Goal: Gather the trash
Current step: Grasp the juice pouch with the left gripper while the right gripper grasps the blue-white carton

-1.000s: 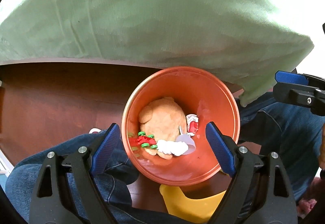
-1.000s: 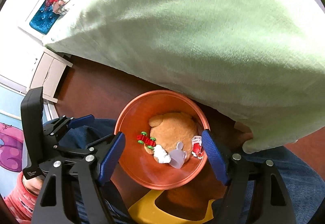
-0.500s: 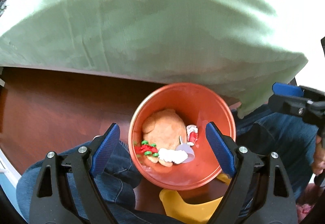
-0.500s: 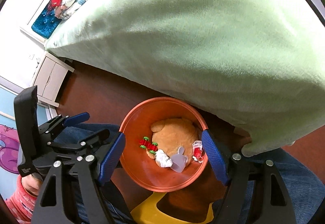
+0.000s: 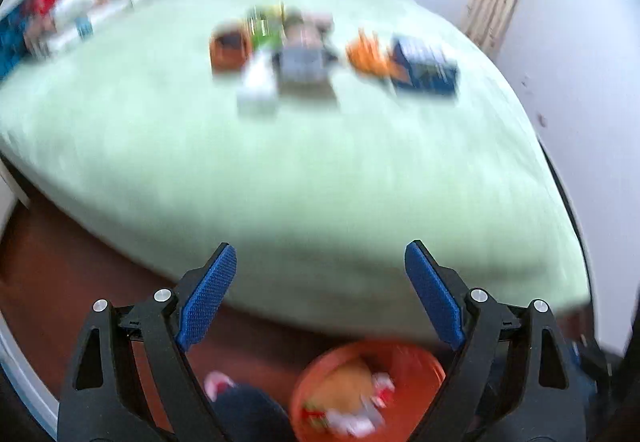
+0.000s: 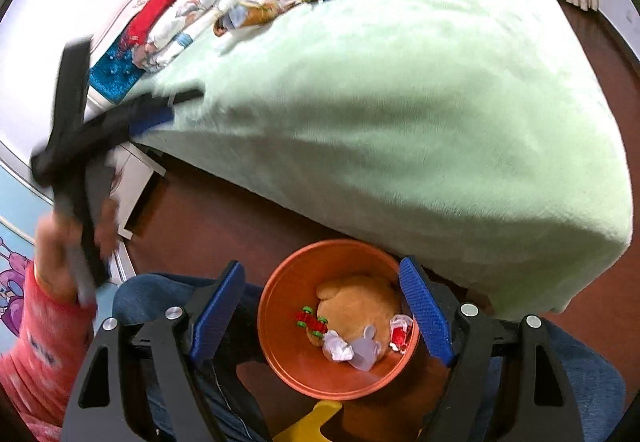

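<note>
An orange bucket (image 6: 288, 322) stands on the floor by the bed. It holds a tan plush toy (image 6: 356, 306), crumpled white paper (image 6: 338, 346), a red wrapper (image 6: 400, 334) and a clear cup (image 6: 366, 352). My right gripper (image 6: 320, 266) hovers above the bucket; its jaws are opening and grip nothing. My left gripper (image 5: 320, 254) is open and empty, raised toward the green blanket (image 5: 320, 169). In its blurred view, litter lies mid-bed: a brown box (image 5: 228, 49), a white piece (image 5: 258, 85), an orange wrapper (image 5: 368, 53) and a blue packet (image 5: 424, 67).
Pillows (image 6: 176, 17) are piled at the head of the bed, beside a white nightstand (image 6: 136, 177). A yellow stool (image 6: 316, 422) sits under the bucket's near side. The person's jeans (image 6: 152, 294) flank the bucket on the dark wooden floor (image 6: 208, 217).
The left gripper rose and tilted upward, so its view swung from the bucket to the bed top with motion blur. The right gripper lifted slightly, showing more of the bed.
</note>
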### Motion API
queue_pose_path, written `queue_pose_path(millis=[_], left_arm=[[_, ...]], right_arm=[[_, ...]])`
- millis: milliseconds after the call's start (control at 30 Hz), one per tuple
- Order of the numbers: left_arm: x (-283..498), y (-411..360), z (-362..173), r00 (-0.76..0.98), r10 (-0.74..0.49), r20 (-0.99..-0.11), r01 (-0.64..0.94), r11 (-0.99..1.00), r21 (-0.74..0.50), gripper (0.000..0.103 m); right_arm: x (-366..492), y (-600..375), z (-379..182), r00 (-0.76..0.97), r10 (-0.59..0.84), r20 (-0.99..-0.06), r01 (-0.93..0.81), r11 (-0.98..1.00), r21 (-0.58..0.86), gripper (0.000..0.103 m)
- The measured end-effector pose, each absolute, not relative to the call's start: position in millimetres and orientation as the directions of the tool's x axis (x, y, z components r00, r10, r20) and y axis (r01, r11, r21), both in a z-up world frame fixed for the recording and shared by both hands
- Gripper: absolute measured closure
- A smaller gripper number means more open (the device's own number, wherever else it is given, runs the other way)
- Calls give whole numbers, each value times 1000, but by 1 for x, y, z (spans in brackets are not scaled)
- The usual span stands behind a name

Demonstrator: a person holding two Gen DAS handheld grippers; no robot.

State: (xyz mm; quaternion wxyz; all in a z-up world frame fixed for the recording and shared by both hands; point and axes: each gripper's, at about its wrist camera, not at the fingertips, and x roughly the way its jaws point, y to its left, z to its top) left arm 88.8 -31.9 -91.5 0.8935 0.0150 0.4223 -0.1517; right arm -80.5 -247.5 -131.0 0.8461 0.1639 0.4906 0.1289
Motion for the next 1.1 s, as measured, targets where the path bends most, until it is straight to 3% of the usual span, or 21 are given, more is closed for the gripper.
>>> queue_pose_path(millis=[167, 400, 467, 500, 533, 633, 1100], left_arm=[[154, -75, -67, 660, -112, -743, 291, 950, 116, 14], [240, -115, -86, 638, 89, -765, 268, 905, 329, 14], [257, -120, -93, 620, 115, -776, 273, 896, 351, 20], [265, -122, -98, 606, 133, -785, 277, 889, 364, 40], [270, -120, -101, 590, 146, -794, 275, 889, 367, 45], [275, -113, -101, 569, 122, -813, 256, 913, 316, 46], [199, -83, -58, 671, -57, -739, 276, 945, 178, 46]], right_arm=[[-78, -254, -128, 501, 396, -770, -49, 901, 431, 25], [-71, -264, -130, 508, 410, -757, -36, 889, 457, 25], [-69, -268, -132, 507, 409, -759, -28, 888, 460, 25], [-69, -270, -133, 506, 410, -759, -21, 885, 464, 25], [-68, -272, -134, 507, 409, -758, -15, 884, 467, 25], [-67, -278, -134, 516, 409, -753, -3, 879, 476, 25], [-58, -273, -117, 545, 397, -738, -28, 889, 458, 25]])
